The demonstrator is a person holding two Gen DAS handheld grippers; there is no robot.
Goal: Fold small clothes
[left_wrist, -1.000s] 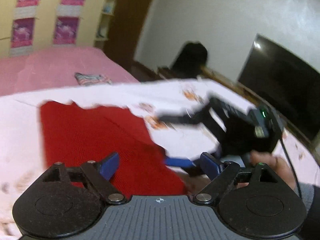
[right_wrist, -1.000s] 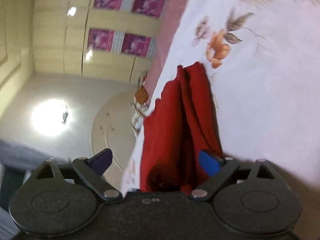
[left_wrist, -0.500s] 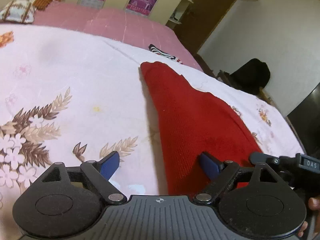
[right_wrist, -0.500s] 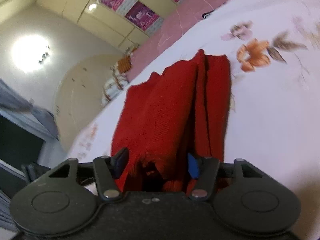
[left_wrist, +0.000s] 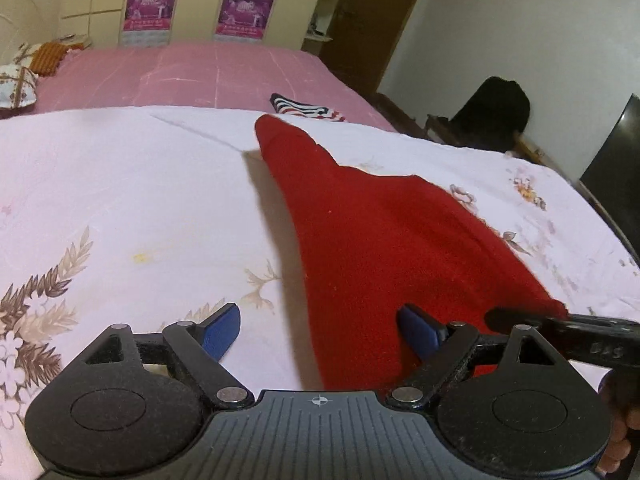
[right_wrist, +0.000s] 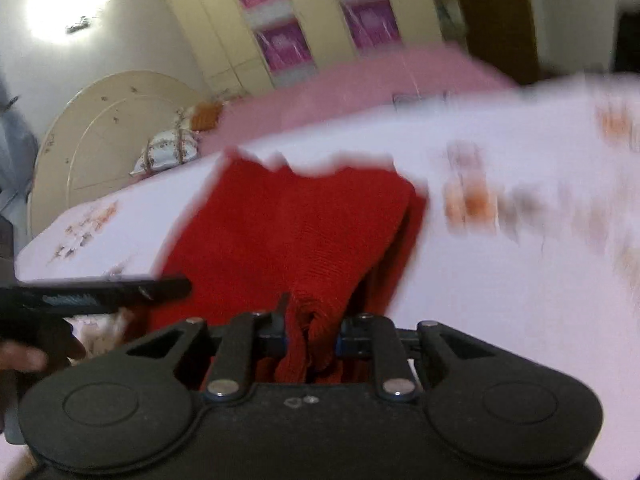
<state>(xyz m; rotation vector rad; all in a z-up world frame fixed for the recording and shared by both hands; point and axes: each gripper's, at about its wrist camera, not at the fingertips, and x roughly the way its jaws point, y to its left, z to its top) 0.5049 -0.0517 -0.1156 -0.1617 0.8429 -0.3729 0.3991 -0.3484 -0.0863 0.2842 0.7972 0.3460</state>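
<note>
A red knit garment point(left_wrist: 372, 236) lies on a white floral sheet point(left_wrist: 132, 200) on the bed. My left gripper point(left_wrist: 320, 332) is open; the garment's near edge lies between its blue fingers, which stand wide apart. My right gripper point(right_wrist: 310, 340) is shut on a bunched near edge of the red garment point(right_wrist: 304, 224), the cloth pinched between its pads. The right gripper's finger point(left_wrist: 560, 324) shows at the garment's right corner in the left wrist view. The left gripper's finger point(right_wrist: 104, 292) shows at left in the blurred right wrist view.
A pink bedspread point(left_wrist: 192, 72) covers the far half of the bed. A striped folded cloth point(left_wrist: 304, 110) lies beyond the garment. Pillows point(left_wrist: 20, 80) sit at far left. A dark chair point(left_wrist: 492, 116) and a TV screen point(left_wrist: 616, 160) stand to the right.
My right gripper has closed on the garment's bunched edge; it was open a second ago. The left gripper has swung over the garment's near edge and stays open.
</note>
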